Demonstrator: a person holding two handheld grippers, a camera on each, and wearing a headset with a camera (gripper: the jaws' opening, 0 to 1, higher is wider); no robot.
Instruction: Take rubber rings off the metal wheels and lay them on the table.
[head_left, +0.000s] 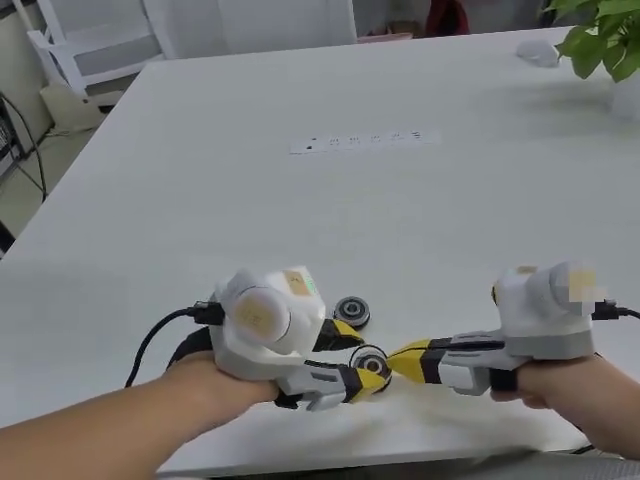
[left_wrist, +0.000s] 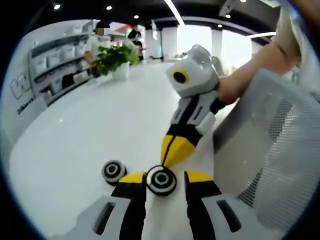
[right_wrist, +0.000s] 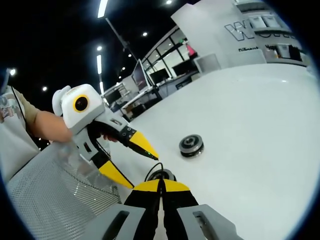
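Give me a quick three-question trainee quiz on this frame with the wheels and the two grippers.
1. Where is the loose wheel? A: lying on the table. B: on the floor. C: in a plant pot.
2. True or false: the right gripper has its jaws wide open.
3. Fill in: the left gripper is shut on a metal ___.
Key: 1 A. 2 false: the jaws are shut, with the tips at the held wheel. 3 wheel.

We are looking along our left gripper (left_wrist: 165, 177), pinching a metal wheel (left_wrist: 161, 181). The right gripper (left_wrist: 168, 159), tips pressed together, is reaching its rim. Another wheel (left_wrist: 114, 171) is lying nearby on the white table (left_wrist: 75, 130).
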